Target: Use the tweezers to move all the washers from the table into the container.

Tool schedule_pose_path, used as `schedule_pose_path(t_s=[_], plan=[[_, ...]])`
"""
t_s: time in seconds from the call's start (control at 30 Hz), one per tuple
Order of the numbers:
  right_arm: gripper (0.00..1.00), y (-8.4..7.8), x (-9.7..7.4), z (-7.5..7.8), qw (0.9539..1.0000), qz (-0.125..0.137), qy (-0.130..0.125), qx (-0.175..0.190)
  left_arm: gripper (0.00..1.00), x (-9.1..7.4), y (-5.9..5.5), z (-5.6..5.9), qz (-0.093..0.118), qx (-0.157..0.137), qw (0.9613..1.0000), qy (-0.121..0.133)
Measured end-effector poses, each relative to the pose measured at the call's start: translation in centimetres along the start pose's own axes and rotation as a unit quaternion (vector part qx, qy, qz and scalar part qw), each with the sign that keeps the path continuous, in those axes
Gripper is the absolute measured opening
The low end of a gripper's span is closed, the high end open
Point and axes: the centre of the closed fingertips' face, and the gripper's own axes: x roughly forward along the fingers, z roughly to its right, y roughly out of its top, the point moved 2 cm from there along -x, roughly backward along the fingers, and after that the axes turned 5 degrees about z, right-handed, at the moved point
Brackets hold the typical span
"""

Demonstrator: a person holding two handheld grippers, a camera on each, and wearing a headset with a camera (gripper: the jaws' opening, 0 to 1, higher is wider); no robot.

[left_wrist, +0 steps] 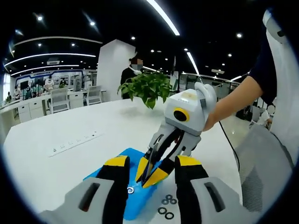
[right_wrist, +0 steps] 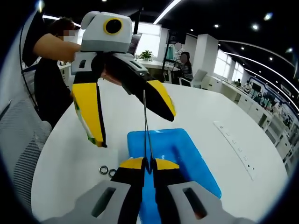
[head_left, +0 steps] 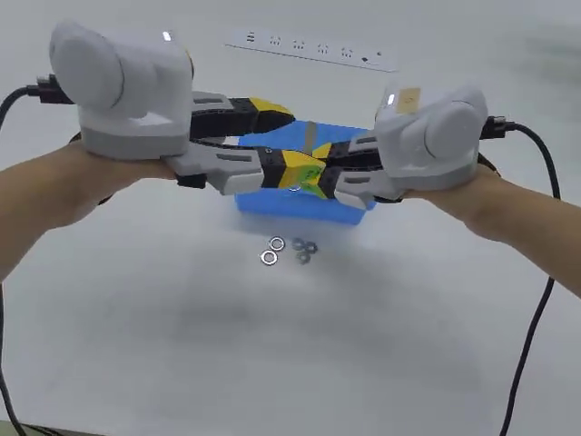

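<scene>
a white power strip (head_left: 309,50) is lying near the far edge of the white table (head_left: 163,345). a leafy green plant (left_wrist: 148,87) is sitting at the table's end, a person (left_wrist: 132,73) standing just behind it.

The head view looks forward and down from close above the white tabletop (head_left: 272,345), taking in its near edge at lower left. The left gripper view sits low over the table, facing the grey-and-white right gripper (left_wrist: 148,179) at frame centre. The right gripper view faces back the opposite way, along the thin metal tweezers (right_wrist: 145,126) toward the matching left gripper (right_wrist: 133,125) at upper left. All three share the shallow blue plastic tray (head_left: 300,207) and the small metal washers (head_left: 289,250).
</scene>
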Motion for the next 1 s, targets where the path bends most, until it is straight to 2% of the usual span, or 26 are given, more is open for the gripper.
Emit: schedule_pose_path(t_s=[0.23,0.4,0.53,0.73,0.87,0.97,1.0], plan=[[0.08,0.1,0.1,-0.5,0.9998,-0.002,0.013,-0.015,0.28,0.3,0.5,0.6,-0.010,0.013,0.9996,-0.024],[0.08,-0.1,0.1,-0.7,0.9996,-0.005,0.018,-0.020,0.22,0.2,0.7,1.2,-0.022,0.028,0.9986,-0.039],[0.08,-0.1,0.1,-0.7,0.9996,-0.006,0.020,-0.021,0.20,0.0,0.3,1.7,-0.040,0.040,0.9970,-0.052],[0.08,0.0,0.1,-0.9,0.9994,-0.007,0.024,-0.025,0.12,0.0,0.4,1.7,-0.043,0.054,0.9961,-0.055],[0.08,0.0,0.1,-1.1,0.9991,-0.010,0.027,-0.030,0.08,0.1,0.5,1.9,-0.053,0.085,0.9932,-0.060],[0.08,0.0,0.0,-1.3,0.9989,-0.013,0.029,-0.034,0.08,-0.1,0.4,2.0,-0.058,0.093,0.9919,-0.064],[0.08,0.0,0.0,-1.3,0.9989,-0.014,0.027,-0.036,0.07,-0.1,0.4,1.8,-0.058,0.109,0.9904,-0.062]])
